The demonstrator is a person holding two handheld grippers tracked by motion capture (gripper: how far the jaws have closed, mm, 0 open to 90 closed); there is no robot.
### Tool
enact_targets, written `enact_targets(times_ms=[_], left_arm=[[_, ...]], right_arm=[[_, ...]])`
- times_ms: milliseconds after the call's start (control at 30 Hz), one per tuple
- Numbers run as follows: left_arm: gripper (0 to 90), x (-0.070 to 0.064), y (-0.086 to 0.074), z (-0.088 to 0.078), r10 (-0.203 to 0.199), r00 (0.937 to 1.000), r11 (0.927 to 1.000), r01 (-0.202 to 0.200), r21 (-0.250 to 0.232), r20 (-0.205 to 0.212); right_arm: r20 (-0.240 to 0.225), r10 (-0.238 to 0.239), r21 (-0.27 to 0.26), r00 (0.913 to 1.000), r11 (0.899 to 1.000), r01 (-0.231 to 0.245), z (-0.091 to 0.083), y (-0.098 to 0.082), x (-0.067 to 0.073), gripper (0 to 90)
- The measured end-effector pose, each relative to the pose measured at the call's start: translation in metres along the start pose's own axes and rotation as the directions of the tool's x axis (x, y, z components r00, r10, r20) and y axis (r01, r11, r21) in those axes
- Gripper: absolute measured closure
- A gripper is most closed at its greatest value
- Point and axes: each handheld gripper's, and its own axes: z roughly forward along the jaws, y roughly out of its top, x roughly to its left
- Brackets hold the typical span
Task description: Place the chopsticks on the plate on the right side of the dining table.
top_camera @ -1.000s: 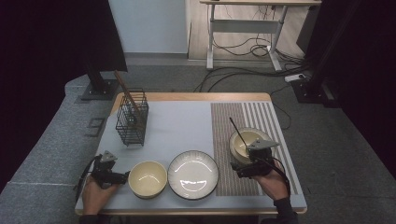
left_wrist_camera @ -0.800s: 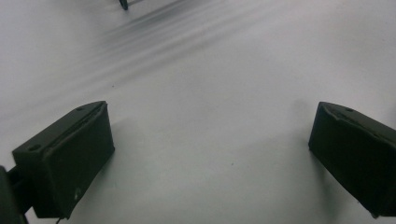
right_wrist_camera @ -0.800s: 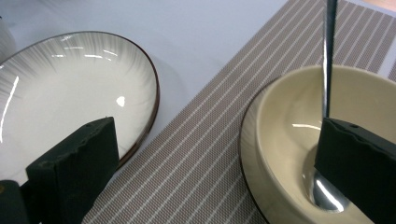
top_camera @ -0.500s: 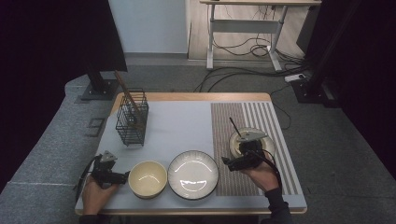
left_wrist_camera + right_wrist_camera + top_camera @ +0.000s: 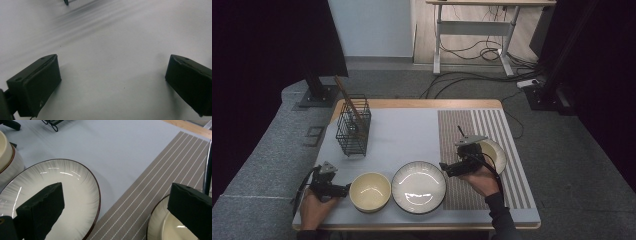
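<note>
The right gripper [image 5: 447, 167] has moved left since a moment ago. It was over the small bowl [image 5: 493, 152] on the striped mat [image 5: 464, 127], and now it sits between that bowl and the big plate [image 5: 418, 186]. The small bowl is now easy to see, just to the right of the hand [image 5: 477, 177]. A thin dark stick [image 5: 460, 132] pokes up by the far side of the gripper.

In the right gripper view the jaws are wide apart and hold nothing. One jaw hangs over the big plate [image 5: 50, 195] and the other hangs over the rim of the small bowl [image 5: 165, 225].

The left gripper [image 5: 343, 189] has stayed at the near left of the table [image 5: 412, 103]. It points at the cream bowl [image 5: 370, 191] and is just beside it. In the left gripper view its jaws are wide apart too, with only the pale mat [image 5: 112, 50] between them.

The wire basket [image 5: 353, 131] stands at the far left with wooden sticks [image 5: 346, 96] leaning out of it.
</note>
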Motion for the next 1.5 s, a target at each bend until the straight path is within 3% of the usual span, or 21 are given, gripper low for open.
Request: enact_targets(times_ms=[167,633,967,1500], left_arm=[[0.0,0.000,0.000,0.000,0.000,1.0000,1.0000,0.000,0.000,0.000],[0.0,0.000,0.000,0.000,-0.003,1.0000,1.0000,0.003,0.001,0.001],[0.0,0.000,0.000,0.000,-0.001,1.0000,1.0000,0.001,-0.001,0.000],[0.0,0.000,0.000,0.000,-0.001,1.0000,1.0000,0.001,0.000,0.000]], right_arm=[[0.001,-0.007,-0.011,1.0000,1.000,0.007,0.006,0.008,0.003,1.4],[-0.058,-0.039,0.000,0.9976,0.999,0.039,0.026,0.029,0.011,0.7],[-0.038,-0.083,-0.005,0.9958,0.997,0.083,0.037,0.044,0.023,4.4],[-0.054,-0.117,0.000,0.9916,0.993,0.118,0.061,0.071,0.048,12.7]])
